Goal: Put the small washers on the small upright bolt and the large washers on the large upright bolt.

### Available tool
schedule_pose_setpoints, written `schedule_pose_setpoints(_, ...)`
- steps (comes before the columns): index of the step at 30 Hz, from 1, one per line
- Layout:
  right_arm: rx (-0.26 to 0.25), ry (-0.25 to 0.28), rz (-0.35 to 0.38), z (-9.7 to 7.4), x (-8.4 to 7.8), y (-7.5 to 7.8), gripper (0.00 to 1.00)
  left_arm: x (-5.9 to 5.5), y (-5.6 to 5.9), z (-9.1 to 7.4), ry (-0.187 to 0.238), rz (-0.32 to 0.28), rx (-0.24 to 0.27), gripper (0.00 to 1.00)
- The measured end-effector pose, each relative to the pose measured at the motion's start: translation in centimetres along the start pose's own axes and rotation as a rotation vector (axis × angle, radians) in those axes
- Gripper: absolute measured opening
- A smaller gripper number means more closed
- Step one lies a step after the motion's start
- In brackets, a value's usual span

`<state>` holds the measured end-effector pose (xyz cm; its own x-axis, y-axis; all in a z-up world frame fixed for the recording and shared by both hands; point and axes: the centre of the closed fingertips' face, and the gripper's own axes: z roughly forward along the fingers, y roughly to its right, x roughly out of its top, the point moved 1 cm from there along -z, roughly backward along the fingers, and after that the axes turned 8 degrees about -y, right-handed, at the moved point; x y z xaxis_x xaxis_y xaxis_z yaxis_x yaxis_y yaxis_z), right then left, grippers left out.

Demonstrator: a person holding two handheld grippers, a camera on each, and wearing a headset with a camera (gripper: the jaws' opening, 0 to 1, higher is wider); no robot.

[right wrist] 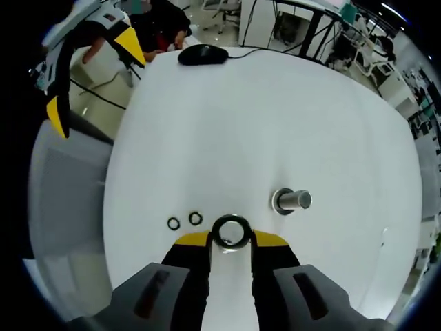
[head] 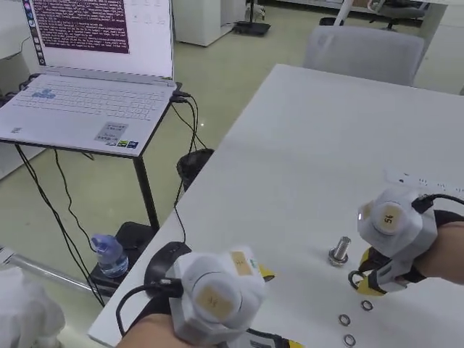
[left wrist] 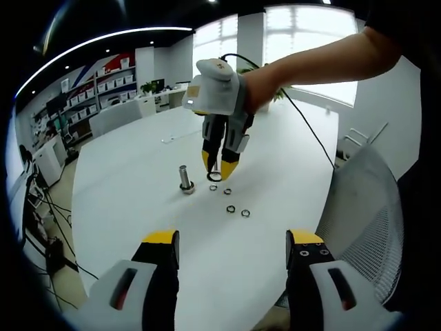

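The right gripper [right wrist: 231,240] is pinched narrow on a large washer [right wrist: 231,231], gripping it by the rim at the jaw tips. The step in hand looks like carrying that ring to the bolt [right wrist: 293,200]. The washer hangs just beside the bolt, above the table [head: 304,145], and is not yet over the bolt's top.

The bolt stands upright with its head down on the table and its shank pointing straight up, so its long axis is vertical. By its thickness I take it for the large bolt. The washer sits about level, its hole facing up and down, which suits the job.

Next, I'd say, the ring needs bringing above the shank's tip, centring there, then lowering and letting go. A slight tilt could catch it on the thread.

Small washers [right wrist: 196,218] lie flat on the table near the right gripper, apart from the bolt. The left gripper [left wrist: 233,252] hangs well back with its jaws wide, holding nothing.
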<state>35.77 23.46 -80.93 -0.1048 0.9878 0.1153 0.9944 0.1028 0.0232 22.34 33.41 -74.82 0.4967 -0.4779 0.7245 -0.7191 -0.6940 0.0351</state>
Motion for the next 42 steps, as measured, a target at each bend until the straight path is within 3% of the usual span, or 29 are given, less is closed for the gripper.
schedule_pose_setpoints(9,-0.008,0.013,0.033,-0.6,-0.7,1.3,0.22,0.1,0.1,0.2,-0.006,0.0,0.006,0.64)
schedule_pose_setpoints(12,-0.015,0.024,0.069,-0.8,-0.9,2.5,0.22,0.1,0.2,0.2,-0.007,-0.001,0.001,0.64)
schedule_pose_setpoints(19,-0.032,0.03,0.088,-1.8,-0.7,3.5,0.22,-0.3,0.1,0.5,-0.018,-0.005,-0.002,0.64)
schedule_pose_setpoints(29,-0.043,0.047,0.109,-2.8,0.8,5.0,0.22,-0.4,-0.1,0.8,-0.025,-0.005,-0.009,0.64)
schedule_pose_setpoints(42,-0.031,0.034,0.077,-2.2,2.7,5.3,0.22,-0.7,-0.3,0.7,-0.03,-0.003,-0.009,0.63)
